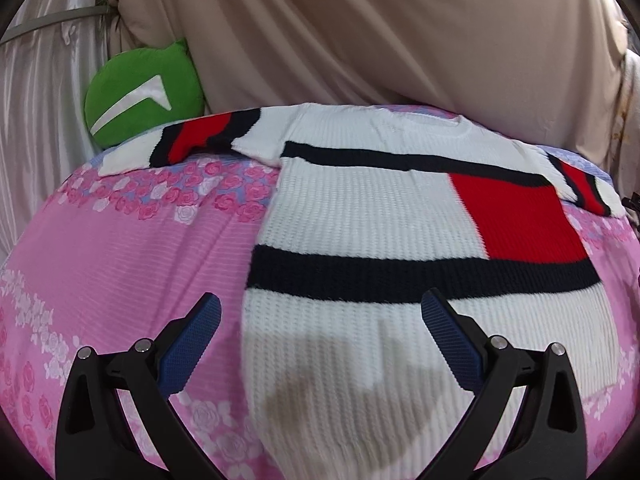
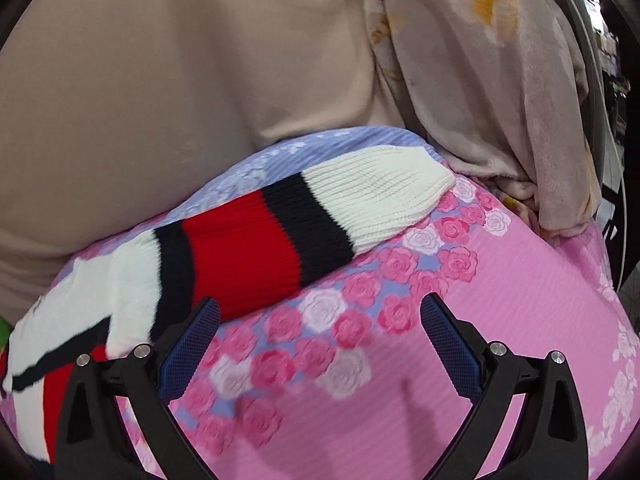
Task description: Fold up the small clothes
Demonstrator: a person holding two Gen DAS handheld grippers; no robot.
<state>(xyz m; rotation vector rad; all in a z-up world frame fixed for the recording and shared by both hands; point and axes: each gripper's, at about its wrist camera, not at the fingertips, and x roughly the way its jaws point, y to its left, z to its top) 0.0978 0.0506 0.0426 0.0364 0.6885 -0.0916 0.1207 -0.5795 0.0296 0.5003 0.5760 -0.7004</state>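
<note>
— So, where did the sweater [image 1: 360, 216] lie?

— Flat on the pink rose-print bedsheet [image 1: 120, 248], spread out with its body toward the left camera and its neck at the far side. It was white knit with black bands and a red block on its right part. One sleeve stretched out to the left at the far edge, the other [image 2: 280, 232] to the right, each banded white, black and red.

— And the left gripper [image 1: 320, 336]?

— Its fingers stood wide apart and held nothing. It hung over the lower hem region of the sweater, one blue pad [image 1: 192, 348] above the bare sheet, the other above the white knit. A shadow fell on the knit between them.

— The right gripper [image 2: 320, 336]?

— Also spread wide, empty. It hovered over the sheet just beside the right sleeve; the left-hand pad [image 2: 192, 348] sat at the edge of the sleeve's red band, though I could not tell whether it touched.

— Anything else around?

— A green cushion [image 1: 140, 92] with a white mark sat behind the far left sleeve, against a beige drape [image 1: 380, 32]. A floral blanket [image 2: 500, 100] hung near the right sleeve's cuff.
</note>
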